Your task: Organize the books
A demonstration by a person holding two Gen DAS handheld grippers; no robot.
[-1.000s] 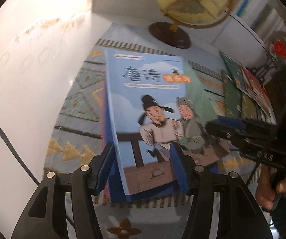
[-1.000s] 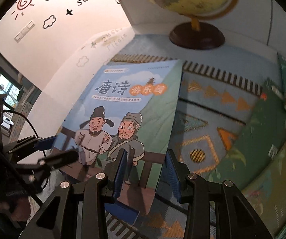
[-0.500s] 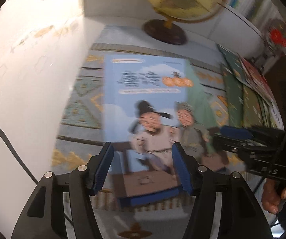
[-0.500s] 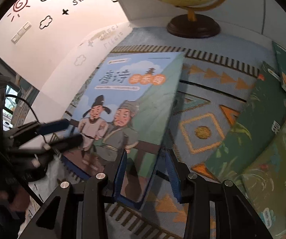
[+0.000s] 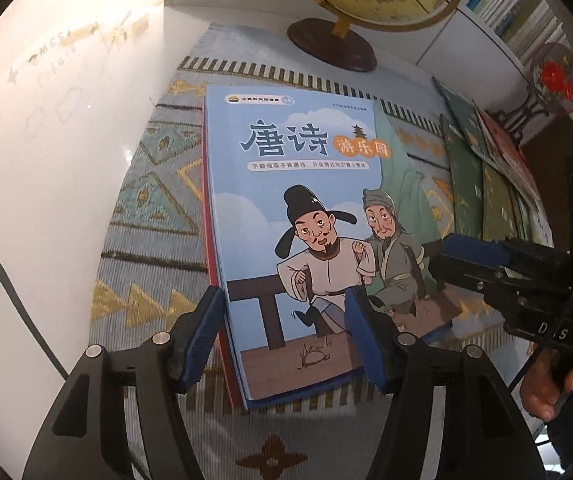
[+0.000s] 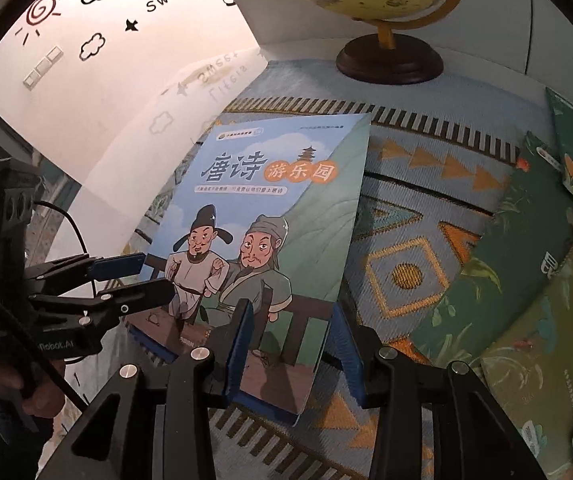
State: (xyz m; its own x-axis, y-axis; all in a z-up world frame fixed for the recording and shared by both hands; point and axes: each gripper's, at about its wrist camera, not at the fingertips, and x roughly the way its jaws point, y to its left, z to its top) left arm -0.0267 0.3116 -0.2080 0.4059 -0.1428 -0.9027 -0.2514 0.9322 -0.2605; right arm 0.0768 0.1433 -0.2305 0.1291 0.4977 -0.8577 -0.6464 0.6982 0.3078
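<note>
1. A blue book [image 5: 298,216] with two cartoon men on its cover lies on a patterned mat [image 5: 154,208]. It sits on top of other thin books, whose red and blue edges show at its left side.
2. The left claw [image 5: 284,336] points down at the near end of the blue book. Its two blue pads [image 5: 202,340] stand apart, one at each side of the book's near left part. Its jaws have just been opening a little more. The left pad is just off the stack's edge. The right pad stands over the cover. I cannot tell if the pads touch the book.
3. The right claw [image 6: 290,354] is at the book's [image 6: 270,220] near right corner. One blue pad is over the cover and the other is just past the book's right edge. The pads look apart from the book, not pressing it.
4. Each claw shows in the other's view, off to the side, with a hand [image 5: 554,384] holding its grip.
5. Past the book, far from both claws, a yellow globe [image 6: 382,12] stands on a dark round foot.
6. To the right of the right claw, green books [image 6: 498,272] lie spread out on the mat.
</note>
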